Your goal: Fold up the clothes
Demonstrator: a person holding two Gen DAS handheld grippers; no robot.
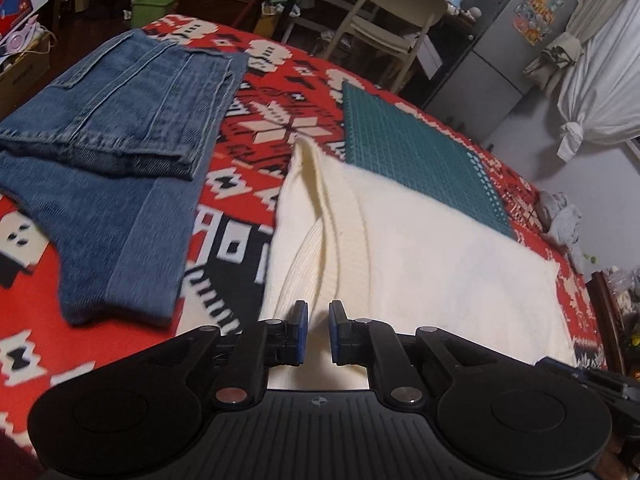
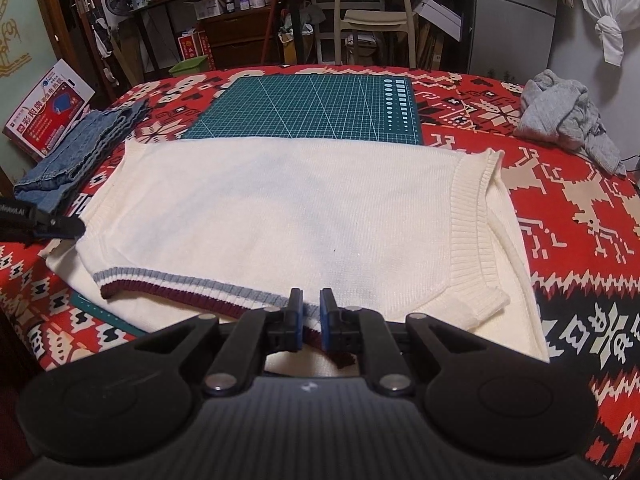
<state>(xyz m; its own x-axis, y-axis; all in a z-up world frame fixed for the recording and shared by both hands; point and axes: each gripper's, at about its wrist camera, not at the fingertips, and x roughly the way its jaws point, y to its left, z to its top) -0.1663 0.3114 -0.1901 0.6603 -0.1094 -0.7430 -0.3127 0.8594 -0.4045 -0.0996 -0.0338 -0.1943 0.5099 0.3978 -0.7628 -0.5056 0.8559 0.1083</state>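
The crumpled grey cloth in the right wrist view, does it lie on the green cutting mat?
No, the crumpled grey cloth lies on the red patterned blanket, apart from the green cutting mat.

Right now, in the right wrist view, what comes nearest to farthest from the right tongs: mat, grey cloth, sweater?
1. Cream knitted sweater, striped hem between the right tongs.
2. Green gridded cutting mat, straight ahead, beyond the sweater.
3. Crumpled grey cloth, far right.

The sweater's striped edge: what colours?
Grey-blue, white and maroon stripes on the cream sweater; right wrist view shows it best.
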